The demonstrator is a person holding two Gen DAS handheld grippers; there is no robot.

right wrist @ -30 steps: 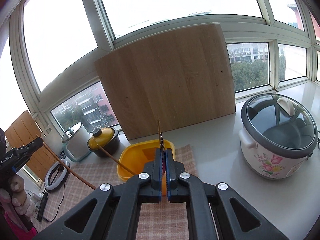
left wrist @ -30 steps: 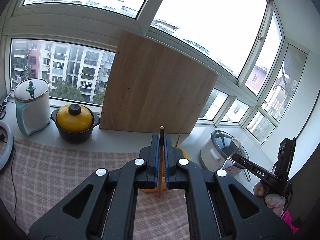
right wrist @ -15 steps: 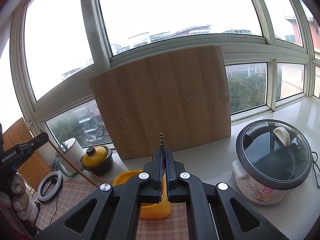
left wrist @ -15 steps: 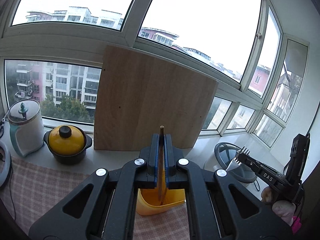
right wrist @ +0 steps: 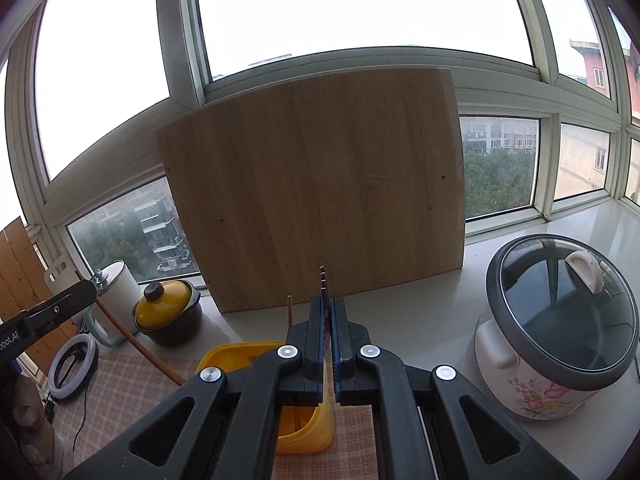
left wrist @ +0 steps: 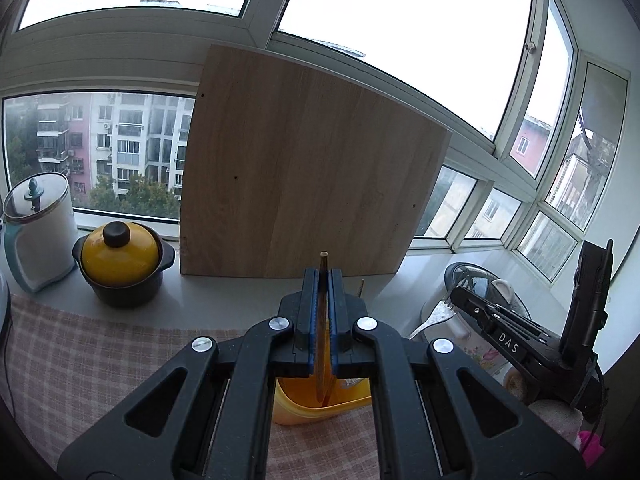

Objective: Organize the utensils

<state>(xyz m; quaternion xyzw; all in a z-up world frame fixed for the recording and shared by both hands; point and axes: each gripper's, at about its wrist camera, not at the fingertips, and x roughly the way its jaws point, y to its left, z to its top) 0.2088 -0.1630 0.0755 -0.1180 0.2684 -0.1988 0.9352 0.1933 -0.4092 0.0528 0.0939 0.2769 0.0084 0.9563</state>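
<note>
While clamped by the left gripper (left wrist: 322, 280), chopstick (left wrist: 321, 360) inside yellow holder (left wrist: 316, 408); right gripper (right wrist: 327, 308) gripping fork (right wrist: 323, 280).

Wooden board (left wrist: 304, 168) leans on the window behind a yellow-lidded pot (left wrist: 120, 260).

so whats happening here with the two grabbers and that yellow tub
A person is sorting utensils into the yellow container on the checked cloth. The left gripper is shut on a wooden chopstick whose lower end reaches into the container. The right gripper holds a fork above it, not yet lowered in.
</note>
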